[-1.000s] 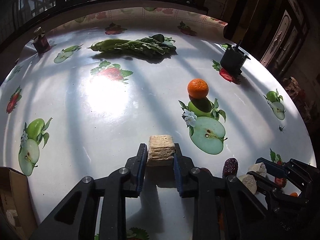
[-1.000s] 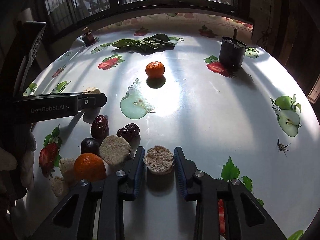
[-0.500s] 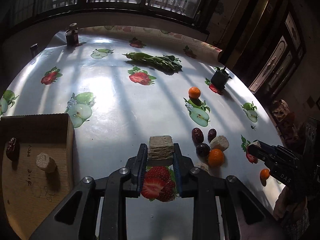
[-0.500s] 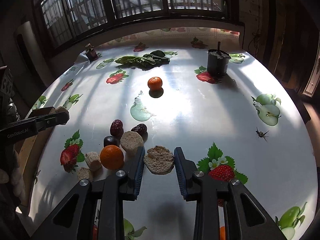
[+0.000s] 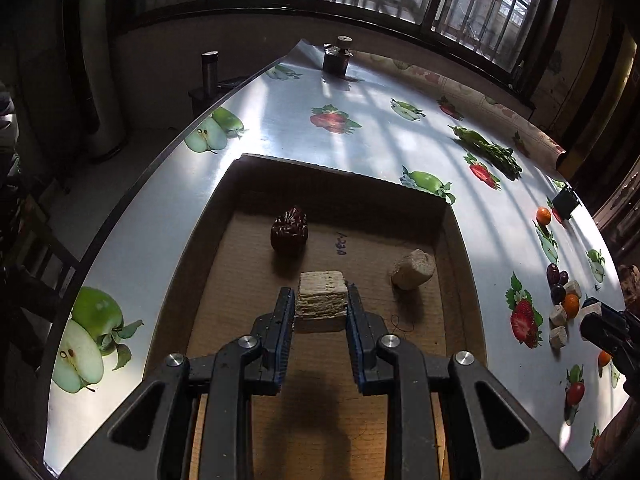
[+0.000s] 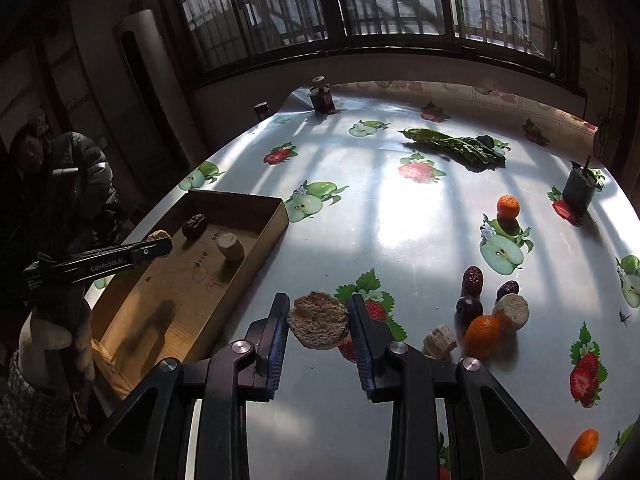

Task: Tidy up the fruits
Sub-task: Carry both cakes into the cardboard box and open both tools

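Two grippers | left gripper [image 5: 321,302] clamps layered block [image 5: 322,294] | right gripper [image 6: 319,318] clamps round slice [image 6: 318,319]

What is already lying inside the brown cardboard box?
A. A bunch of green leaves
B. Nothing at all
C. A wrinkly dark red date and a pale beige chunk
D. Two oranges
C: on the floor of the shallow brown cardboard box lie a wrinkly dark red date and a pale beige chunk; the oranges and green leaves are out on the table.
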A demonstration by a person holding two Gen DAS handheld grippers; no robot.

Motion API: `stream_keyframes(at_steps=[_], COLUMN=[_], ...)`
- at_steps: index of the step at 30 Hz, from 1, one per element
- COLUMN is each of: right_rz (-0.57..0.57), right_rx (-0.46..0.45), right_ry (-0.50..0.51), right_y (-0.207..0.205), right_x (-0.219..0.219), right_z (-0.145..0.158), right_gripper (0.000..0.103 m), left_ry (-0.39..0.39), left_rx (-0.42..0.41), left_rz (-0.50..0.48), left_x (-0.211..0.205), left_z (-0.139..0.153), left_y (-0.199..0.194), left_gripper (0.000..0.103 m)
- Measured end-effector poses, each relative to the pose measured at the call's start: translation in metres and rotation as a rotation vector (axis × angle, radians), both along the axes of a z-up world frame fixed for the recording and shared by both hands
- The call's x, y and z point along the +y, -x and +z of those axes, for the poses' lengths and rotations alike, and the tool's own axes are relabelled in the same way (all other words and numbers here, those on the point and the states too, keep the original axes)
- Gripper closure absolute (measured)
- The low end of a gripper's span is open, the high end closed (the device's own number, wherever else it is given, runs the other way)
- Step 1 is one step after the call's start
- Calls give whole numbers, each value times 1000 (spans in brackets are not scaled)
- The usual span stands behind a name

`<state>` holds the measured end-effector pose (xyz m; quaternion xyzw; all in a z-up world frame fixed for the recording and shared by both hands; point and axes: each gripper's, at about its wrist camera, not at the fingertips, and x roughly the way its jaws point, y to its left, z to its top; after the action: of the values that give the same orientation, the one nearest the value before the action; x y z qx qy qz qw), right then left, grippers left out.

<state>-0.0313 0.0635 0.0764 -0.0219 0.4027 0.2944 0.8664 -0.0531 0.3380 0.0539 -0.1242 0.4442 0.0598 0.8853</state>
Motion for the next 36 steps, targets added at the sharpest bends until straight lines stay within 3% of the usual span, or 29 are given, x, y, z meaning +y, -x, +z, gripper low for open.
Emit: stream_keyframes(at_steps=[8,16,20,23,26,29,34,36], right_rz=[152,177,170,157,146,127,88,50], right_rx=[68,92,84,66,78,66,26,18], right_ry=[60,152,182,192,174,135,39,-26], right_y=[-8,-21,-25,-25,-26,-24,-12,-5], right_x=[112,154,159,161,158,150,117,91], right_z=[-32,-63,-70,-71,-69,-60,-26,-10], right_gripper=[70,70,70,70,66,56,55,49], left_ry=[10,46,76,105,95,77,49,13], left_rx=[86,100,84,56,18,-25,-137,-187], left_rz=[42,64,79,95,115,135,169,178], left_x=[23,29,33,39,41,41,27,11], left_z=[-24,-28,-25,-19,-6,10,41,53], left_y=[-16,-18,-14,-8,1,13,44,57], left_gripper=[79,78,72,60,58,51,44,36])
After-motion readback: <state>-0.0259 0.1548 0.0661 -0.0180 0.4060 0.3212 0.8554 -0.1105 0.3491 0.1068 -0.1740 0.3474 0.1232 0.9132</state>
